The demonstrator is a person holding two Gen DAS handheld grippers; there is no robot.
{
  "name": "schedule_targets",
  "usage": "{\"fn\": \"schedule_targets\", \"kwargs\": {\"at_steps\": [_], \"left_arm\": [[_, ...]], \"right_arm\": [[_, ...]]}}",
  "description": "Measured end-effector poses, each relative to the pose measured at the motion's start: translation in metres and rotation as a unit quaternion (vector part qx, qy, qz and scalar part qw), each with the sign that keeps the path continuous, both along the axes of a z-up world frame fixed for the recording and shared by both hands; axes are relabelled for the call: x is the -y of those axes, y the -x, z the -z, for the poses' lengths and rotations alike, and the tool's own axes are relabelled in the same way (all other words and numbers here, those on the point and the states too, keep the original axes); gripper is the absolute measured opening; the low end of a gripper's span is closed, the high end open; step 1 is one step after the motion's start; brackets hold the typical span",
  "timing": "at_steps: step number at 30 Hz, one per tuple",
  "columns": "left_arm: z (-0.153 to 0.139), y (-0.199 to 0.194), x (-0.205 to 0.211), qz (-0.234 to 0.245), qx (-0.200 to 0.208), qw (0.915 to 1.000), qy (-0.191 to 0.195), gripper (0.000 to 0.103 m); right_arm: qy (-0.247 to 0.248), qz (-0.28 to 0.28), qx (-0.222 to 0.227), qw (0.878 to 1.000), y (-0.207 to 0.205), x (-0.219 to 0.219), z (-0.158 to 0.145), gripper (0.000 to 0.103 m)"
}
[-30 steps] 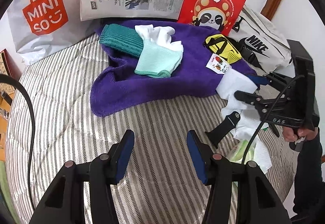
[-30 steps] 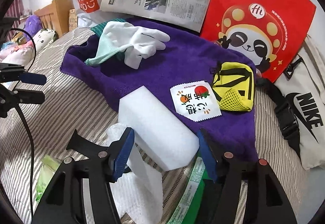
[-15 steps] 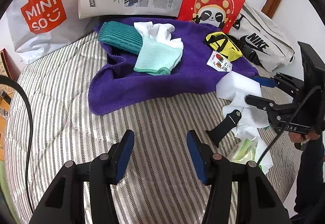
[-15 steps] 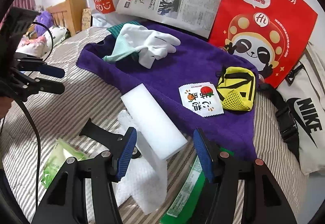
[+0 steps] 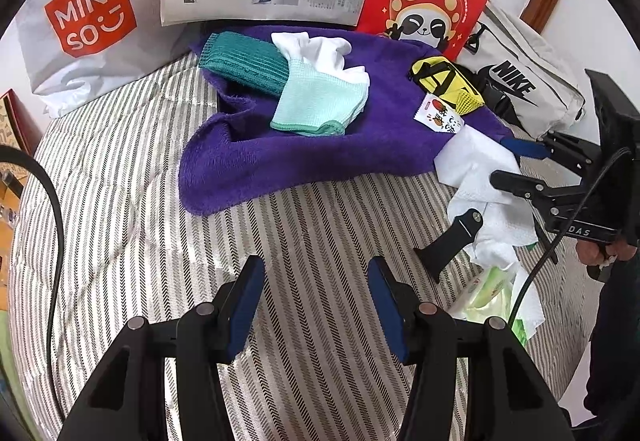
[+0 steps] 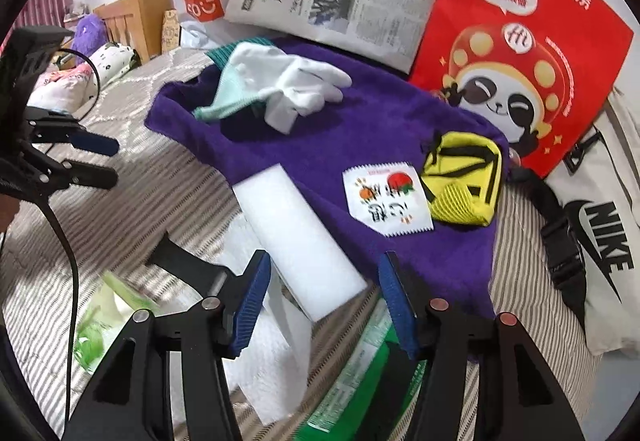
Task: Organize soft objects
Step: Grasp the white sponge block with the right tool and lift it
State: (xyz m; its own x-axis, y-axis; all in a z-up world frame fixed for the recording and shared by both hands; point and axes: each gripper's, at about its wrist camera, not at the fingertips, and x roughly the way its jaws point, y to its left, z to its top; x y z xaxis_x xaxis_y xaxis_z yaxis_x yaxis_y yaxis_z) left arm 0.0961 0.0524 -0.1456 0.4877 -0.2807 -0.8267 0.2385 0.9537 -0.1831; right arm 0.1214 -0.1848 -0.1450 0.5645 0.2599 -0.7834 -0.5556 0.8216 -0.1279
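While the right gripper (image 6: 322,291) jaws are closing, the white sponge block (image 6: 298,237), at the purple towel's (image 6: 372,137) near edge, is being straddled, untouched; the left gripper (image 5: 316,297) is being held open over bare mattress (image 5: 120,201).

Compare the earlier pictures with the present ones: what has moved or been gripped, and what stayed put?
The right gripper has narrowed around the near end of the white rectangular foam sponge block; its jaws are closing, pads not yet visibly pressing. The sponge lies as before, partly on the purple terry towel. The left gripper stays open over the striped bedcover, holding nothing. Everything else is unchanged.
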Motion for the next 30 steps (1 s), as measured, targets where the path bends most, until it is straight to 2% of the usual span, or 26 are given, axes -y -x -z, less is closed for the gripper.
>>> {"fn": "schedule_targets", "kwargs": {"at_steps": [7, 9, 10, 12, 16, 25, 30], "left_arm": [[0.002, -0.003, 0.005, 0.007, -0.003, 1.0, -0.003, 0.052], [0.003, -0.002, 0.006, 0.008, -0.005, 0.9999, -0.005, 0.052], [0.003, -0.002, 0.006, 0.007, -0.006, 0.9999, -0.006, 0.051], [0.004, -0.001, 0.005, 0.006, -0.007, 0.9999, -0.008, 0.052], [0.003, 0.0, 0.003, 0.004, -0.007, 0.9999, -0.009, 0.052], [-0.002, 0.004, 0.013, 0.014, 0.0, 0.9999, 0.002, 0.052], [-0.006, 0.007, 0.025, 0.036, 0.001, 0.9988, 0.032, 0.051]], "right_arm": [[-0.024, -0.016, -0.028, 0.999, -0.009, -0.005, 0.008, 0.053], [-0.032, -0.029, -0.038, 0.998, -0.012, -0.01, 0.012, 0.044], [-0.033, -0.035, -0.045, 0.998, -0.013, -0.013, 0.014, 0.044], [-0.03, -0.038, -0.029, 0.998, -0.009, -0.014, 0.012, 0.042], [-0.059, -0.032, -0.023, 0.997, -0.003, -0.003, -0.001, 0.042], [-0.125, 0.059, -0.025, 0.99, 0.006, 0.041, -0.021, 0.042], [-0.144, 0.112, -0.032, 0.983, 0.022, 0.064, -0.02, 0.042]]}}
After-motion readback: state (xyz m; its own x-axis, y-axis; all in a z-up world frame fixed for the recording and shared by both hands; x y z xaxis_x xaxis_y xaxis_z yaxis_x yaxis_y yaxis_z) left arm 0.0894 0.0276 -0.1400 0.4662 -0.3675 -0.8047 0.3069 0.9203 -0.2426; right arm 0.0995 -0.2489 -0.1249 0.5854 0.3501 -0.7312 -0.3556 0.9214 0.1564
